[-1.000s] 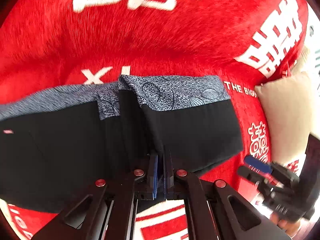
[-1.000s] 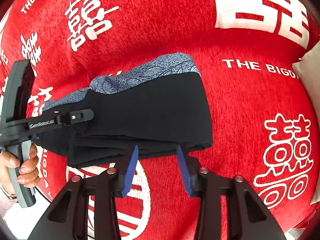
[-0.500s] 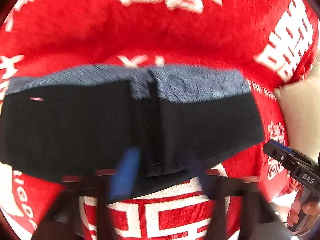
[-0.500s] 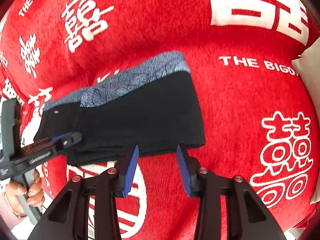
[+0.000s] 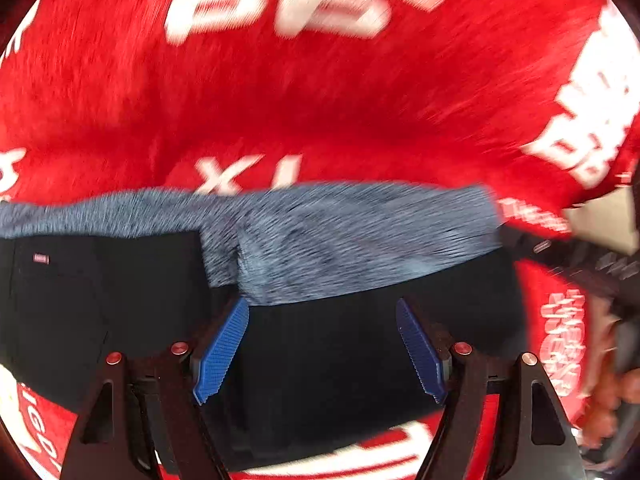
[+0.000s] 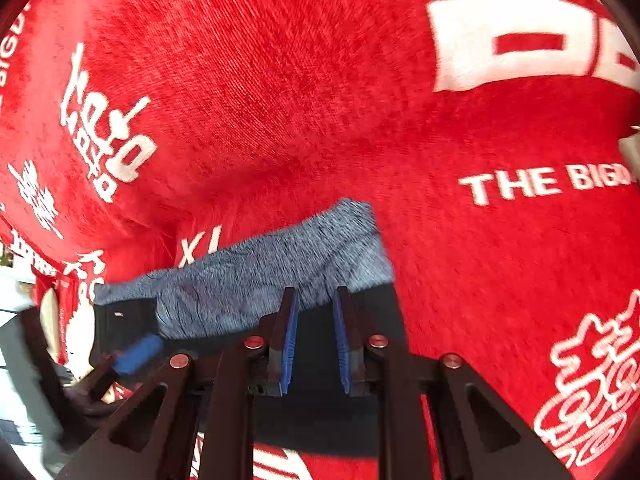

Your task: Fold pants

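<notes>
The black pants (image 5: pixel 328 352) with a blue-grey patterned waistband (image 5: pixel 360 248) lie folded on the red blanket (image 5: pixel 320 100). My left gripper (image 5: pixel 322 344) is open wide, its blue pads apart over the black cloth and holding nothing. In the right wrist view the pants (image 6: pixel 328 408) lie under my right gripper (image 6: pixel 316 340), whose blue pads stand a narrow gap apart over the cloth near the waistband (image 6: pixel 256 280). The left gripper's blue fingertip (image 6: pixel 138 354) shows at the pants' left end.
The red blanket (image 6: pixel 320 120) has white characters and lettering all over. A beige cushion (image 5: pixel 600 220) lies at the right edge. The hand-held right gripper (image 5: pixel 592 264) reaches in from the right in the left wrist view.
My left gripper has let go of the pants and opened wide. My right gripper has moved forward over the pants and its pads have narrowed. Both views are blurred by motion.
</notes>
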The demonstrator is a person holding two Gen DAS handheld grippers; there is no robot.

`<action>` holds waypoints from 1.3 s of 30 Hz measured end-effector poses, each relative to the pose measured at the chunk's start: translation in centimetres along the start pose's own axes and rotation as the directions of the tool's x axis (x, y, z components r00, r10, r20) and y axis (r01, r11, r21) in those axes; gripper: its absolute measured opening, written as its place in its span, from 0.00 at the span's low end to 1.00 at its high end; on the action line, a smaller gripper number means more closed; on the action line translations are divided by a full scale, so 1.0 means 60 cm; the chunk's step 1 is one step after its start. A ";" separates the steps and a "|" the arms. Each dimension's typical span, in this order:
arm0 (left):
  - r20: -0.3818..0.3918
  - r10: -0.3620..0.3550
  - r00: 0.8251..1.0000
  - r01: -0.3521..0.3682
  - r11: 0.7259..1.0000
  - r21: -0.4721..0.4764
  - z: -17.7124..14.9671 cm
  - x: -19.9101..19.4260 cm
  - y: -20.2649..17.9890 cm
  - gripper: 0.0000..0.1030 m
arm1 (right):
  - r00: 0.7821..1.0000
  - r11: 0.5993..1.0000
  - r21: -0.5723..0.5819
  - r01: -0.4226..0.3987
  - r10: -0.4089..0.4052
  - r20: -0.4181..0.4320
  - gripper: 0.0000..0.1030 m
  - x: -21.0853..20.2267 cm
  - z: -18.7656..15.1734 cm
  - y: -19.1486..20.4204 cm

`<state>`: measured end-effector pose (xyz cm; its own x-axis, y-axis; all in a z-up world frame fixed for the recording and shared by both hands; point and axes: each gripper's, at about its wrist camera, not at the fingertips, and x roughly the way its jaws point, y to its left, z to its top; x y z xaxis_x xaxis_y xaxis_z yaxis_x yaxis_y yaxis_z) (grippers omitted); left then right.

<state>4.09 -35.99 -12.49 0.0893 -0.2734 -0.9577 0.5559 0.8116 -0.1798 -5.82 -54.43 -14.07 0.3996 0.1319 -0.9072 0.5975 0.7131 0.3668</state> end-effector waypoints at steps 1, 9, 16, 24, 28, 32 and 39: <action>-0.029 0.023 0.999 -0.024 1.000 -0.019 -0.006 0.018 0.015 0.74 | 1.000 1.000 -0.011 0.000 0.000 -0.014 0.19 0.012 0.003 0.002; -0.018 0.011 1.000 -0.012 0.998 -0.064 -0.022 0.032 0.053 0.79 | 0.997 0.995 -0.076 0.058 -0.061 -0.037 0.16 0.066 0.004 0.011; 0.025 0.057 0.998 -0.053 0.988 -0.145 -0.050 -0.037 0.084 0.79 | 0.997 0.993 -0.112 0.032 -0.039 -0.063 0.46 0.007 -0.024 0.020; -0.005 0.090 0.996 -0.088 0.966 -0.242 -0.123 -0.076 0.125 0.79 | 0.994 0.974 -0.221 0.048 -0.069 -0.085 0.51 -0.047 -0.126 0.039; -0.020 0.072 0.997 -0.074 0.954 -0.290 -0.152 -0.083 0.132 0.79 | 0.991 0.962 -0.271 0.041 -0.074 -0.114 0.53 -0.045 -0.152 0.058; -0.025 0.055 0.998 -0.060 0.950 -0.306 -0.165 -0.086 0.143 0.79 | 0.987 0.957 -0.288 0.036 -0.080 -0.141 0.57 -0.036 -0.163 0.079; -0.024 0.047 0.999 -0.052 0.952 -0.302 -0.170 -0.102 0.181 0.96 | 0.986 0.952 -0.300 0.063 -0.105 -0.126 0.65 -0.021 -0.180 0.138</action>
<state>1.19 -20.23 -10.88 0.0961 -0.2223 -0.9702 0.2745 0.9429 -0.1889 -8.88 -41.23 -12.10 0.2436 0.1420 -0.9594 0.3853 0.8937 0.2301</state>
